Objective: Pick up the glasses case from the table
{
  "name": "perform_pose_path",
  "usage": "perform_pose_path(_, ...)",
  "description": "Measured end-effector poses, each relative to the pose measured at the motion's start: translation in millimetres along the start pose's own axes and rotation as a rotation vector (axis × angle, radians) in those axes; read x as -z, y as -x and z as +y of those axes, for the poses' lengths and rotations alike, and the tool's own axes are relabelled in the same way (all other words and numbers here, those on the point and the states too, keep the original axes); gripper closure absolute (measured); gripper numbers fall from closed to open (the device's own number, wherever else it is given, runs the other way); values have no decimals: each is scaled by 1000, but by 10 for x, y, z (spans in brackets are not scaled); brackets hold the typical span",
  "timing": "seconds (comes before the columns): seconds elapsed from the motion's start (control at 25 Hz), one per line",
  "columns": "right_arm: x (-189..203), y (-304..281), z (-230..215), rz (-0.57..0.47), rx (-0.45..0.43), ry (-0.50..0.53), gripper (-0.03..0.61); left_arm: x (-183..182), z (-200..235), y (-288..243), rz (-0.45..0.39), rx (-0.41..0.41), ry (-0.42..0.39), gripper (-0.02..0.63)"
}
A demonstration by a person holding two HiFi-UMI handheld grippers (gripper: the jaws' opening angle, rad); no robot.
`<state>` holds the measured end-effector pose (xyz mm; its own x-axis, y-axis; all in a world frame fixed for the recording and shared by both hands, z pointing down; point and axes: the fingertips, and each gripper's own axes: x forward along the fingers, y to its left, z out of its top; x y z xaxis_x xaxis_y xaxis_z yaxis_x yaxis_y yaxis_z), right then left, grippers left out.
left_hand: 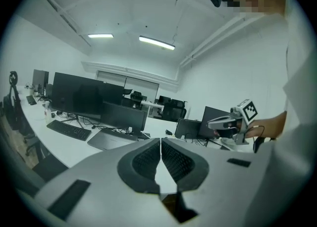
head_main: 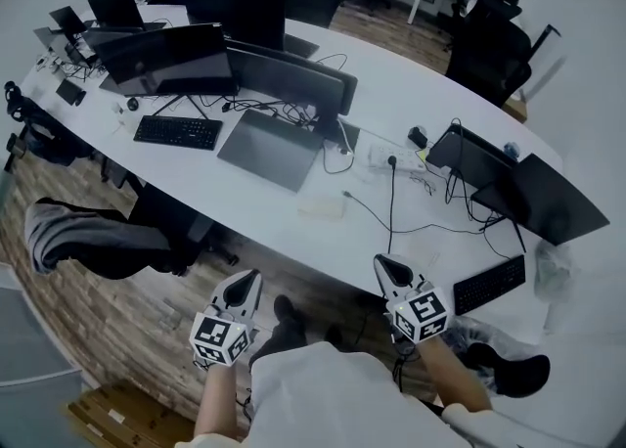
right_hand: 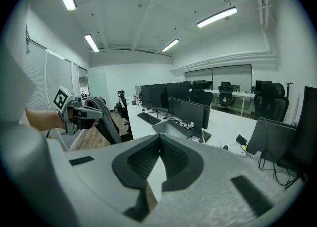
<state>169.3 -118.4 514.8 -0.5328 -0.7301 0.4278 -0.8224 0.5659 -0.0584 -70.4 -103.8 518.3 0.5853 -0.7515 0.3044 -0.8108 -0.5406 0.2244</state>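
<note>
White desk (head_main: 245, 203): pale oblong, probably the glasses case (head_main: 321, 206), between laptop (head_main: 269, 148) and cable (head_main: 391, 206). I hold left gripper (head_main: 246, 285) and right gripper (head_main: 384, 265) near the edge, jaws pressed together, empty.

Left gripper (head_main: 246, 285) jaws together, empty; right gripper (head_main: 388, 268) likewise; both held forward, tilted slightly down.

White table (head_main: 411, 94), black monitors (head_main: 171, 55), pale glasses case (head_main: 322, 207) (nearly the table's shade)

Bright, even light from ceiling strip lights (left_hand: 156, 42); fisheye edges curve darkly.
</note>
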Motion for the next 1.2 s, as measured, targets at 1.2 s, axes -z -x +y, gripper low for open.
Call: perform_pose_path(1.2,45,-1726,-14,204,23,93,546,234,1266,-765,128,162,23,603)
